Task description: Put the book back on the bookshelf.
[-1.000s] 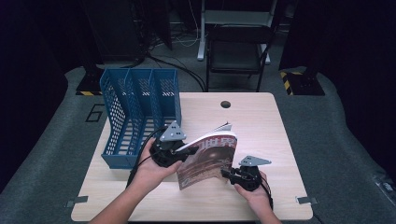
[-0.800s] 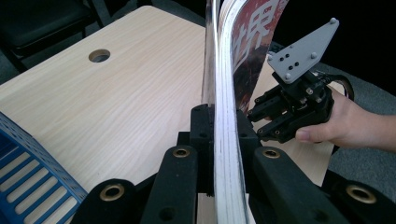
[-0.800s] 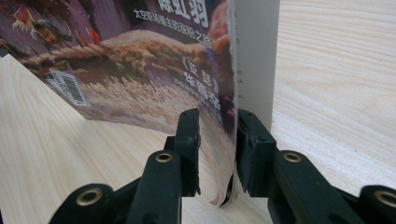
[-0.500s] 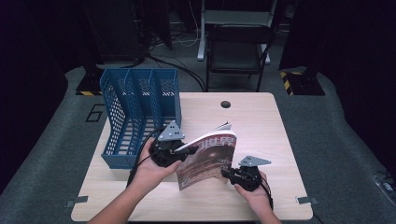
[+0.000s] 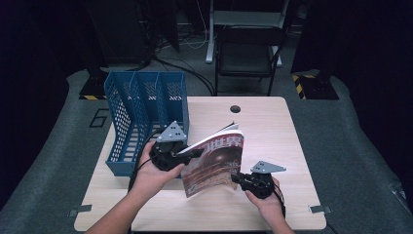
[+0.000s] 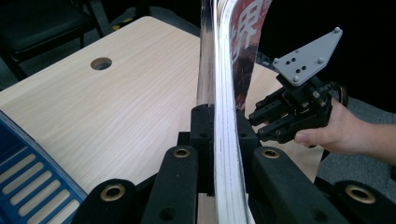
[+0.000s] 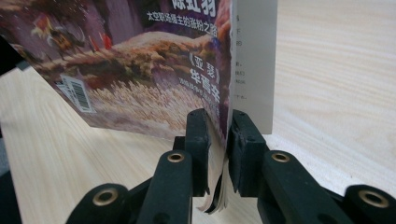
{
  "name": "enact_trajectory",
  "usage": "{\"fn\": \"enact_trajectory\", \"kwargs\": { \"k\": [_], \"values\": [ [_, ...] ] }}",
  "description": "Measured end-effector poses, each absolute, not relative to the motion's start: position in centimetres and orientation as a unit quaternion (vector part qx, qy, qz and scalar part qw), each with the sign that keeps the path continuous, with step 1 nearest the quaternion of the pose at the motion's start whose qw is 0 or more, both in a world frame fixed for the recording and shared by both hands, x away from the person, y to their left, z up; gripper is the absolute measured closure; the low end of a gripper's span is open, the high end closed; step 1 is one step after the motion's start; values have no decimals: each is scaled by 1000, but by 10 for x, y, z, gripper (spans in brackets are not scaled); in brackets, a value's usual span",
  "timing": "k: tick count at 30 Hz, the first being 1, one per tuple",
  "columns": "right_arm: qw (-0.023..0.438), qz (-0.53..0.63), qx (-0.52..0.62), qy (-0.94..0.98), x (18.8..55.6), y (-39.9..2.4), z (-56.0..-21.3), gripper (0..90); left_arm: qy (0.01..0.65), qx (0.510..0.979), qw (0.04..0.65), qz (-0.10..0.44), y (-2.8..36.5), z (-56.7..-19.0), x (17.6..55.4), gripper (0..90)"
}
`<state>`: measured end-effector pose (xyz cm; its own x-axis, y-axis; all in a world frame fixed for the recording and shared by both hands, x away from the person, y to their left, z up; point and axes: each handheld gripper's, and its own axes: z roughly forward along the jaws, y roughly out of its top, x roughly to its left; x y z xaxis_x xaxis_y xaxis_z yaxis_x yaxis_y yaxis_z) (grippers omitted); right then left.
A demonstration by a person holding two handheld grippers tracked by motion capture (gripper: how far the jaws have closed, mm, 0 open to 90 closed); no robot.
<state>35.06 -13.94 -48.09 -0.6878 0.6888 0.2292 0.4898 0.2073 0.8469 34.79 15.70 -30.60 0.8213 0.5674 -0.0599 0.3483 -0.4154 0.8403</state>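
Magazine [image 5: 214, 158] is lifted on edge, tilted, over the bench [image 5: 272, 126] beside the blue file rack [image 5: 141, 112], whose slots I judge not yet loaded. Left hand-held gripper [image 6: 218, 133] clamps its edge; right hand-held gripper [image 7: 219, 135], jaws just closing, brackets the lower corner. Both forearms enter low.

The table [image 5: 272, 126] has a light wooden top. It has a small round hole [image 5: 235, 108] near the far edge. A blue file rack [image 5: 141, 112] with three slots stands on the left side of the table. The table stands on a grey floor [image 5: 355, 161].
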Motion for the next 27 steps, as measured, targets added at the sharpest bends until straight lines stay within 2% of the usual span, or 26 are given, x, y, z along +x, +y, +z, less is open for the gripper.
{"fn": "enact_trajectory", "kwargs": {
  "k": [12, 18, 23, 27],
  "values": [
    [127, 516, 355, 769, 342, -136, -463, 791, 274, 831, 470, 117, 166, -285, 347, 839],
    [123, 528, 352, 763, 340, -136, -459, 763, 275, 831, 469, 121, 166, -277, 348, 840],
    [110, 535, 352, 760, 340, -135, -461, 675, 275, 830, 471, 115, 165, -275, 349, 841],
    [106, 531, 358, 761, 341, -134, -463, 561, 278, 830, 469, 113, 165, -274, 351, 841]
  ]
}}
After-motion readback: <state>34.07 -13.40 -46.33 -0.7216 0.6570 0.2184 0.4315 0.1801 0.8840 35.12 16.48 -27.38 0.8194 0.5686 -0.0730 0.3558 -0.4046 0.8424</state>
